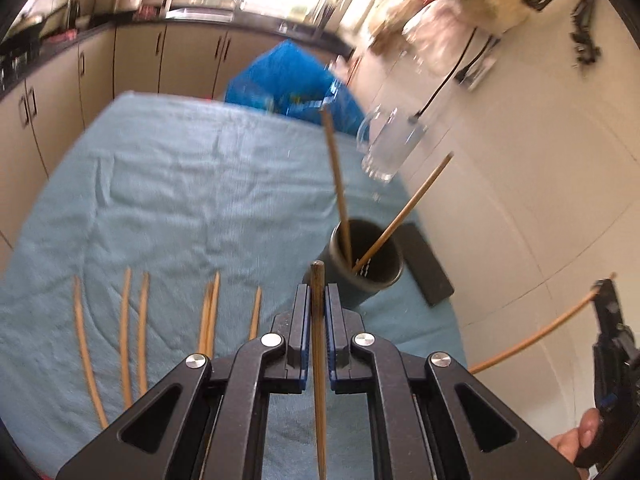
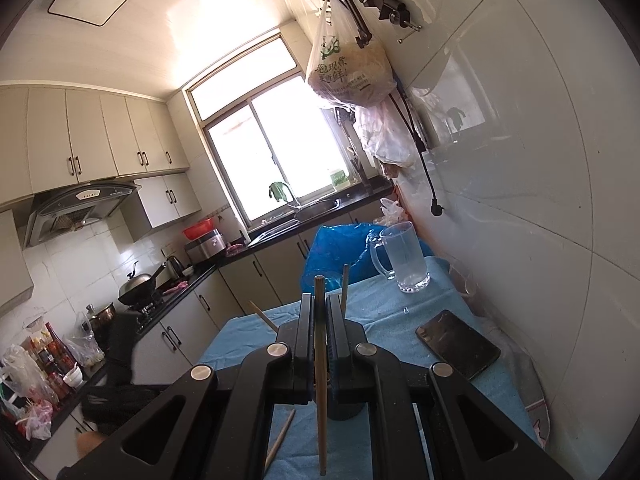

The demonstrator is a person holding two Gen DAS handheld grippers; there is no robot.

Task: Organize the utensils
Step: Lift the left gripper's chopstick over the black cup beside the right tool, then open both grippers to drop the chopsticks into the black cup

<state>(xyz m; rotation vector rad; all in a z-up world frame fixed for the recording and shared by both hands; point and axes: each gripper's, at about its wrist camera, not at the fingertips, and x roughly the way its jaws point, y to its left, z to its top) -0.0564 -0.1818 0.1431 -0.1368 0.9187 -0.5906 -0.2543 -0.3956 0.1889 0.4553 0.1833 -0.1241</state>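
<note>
Kitchen, small table under a wrinkled blue towel (image 1: 160, 184), set against a white tiled wall. Dark cylindrical holder cup (image 1: 366, 264) stands near the wall edge with two chopsticks (image 1: 340, 184) already leaning in it. Black phone (image 1: 426, 264) lies just beside the cup, glass mug (image 1: 386, 146) further back.

Left gripper (image 1: 319, 304): jaws narrow, clamped on one chopstick (image 1: 319, 360) running lengthwise between the fingers, tip poking past them, roughly lined up with the cup. Right gripper (image 2: 320, 320): same, closed on its own chopstick (image 2: 320, 380), held above the cup; cup is mostly hidden behind the fingers there. Six or so loose chopsticks (image 1: 132, 340) lie on the towel to the left, well apart from the cup.

Handling, my read: bamboo or wood sticks, light, stiff, thin, round-ish, so they'll roll or pivot in the pads. Grip near mid-length, across the stick, for control; a grip near the end will let it swing. Cup looks light and tall, easy to tip if a stick levers on the rim. Mug is fragile, keep clear.
</note>
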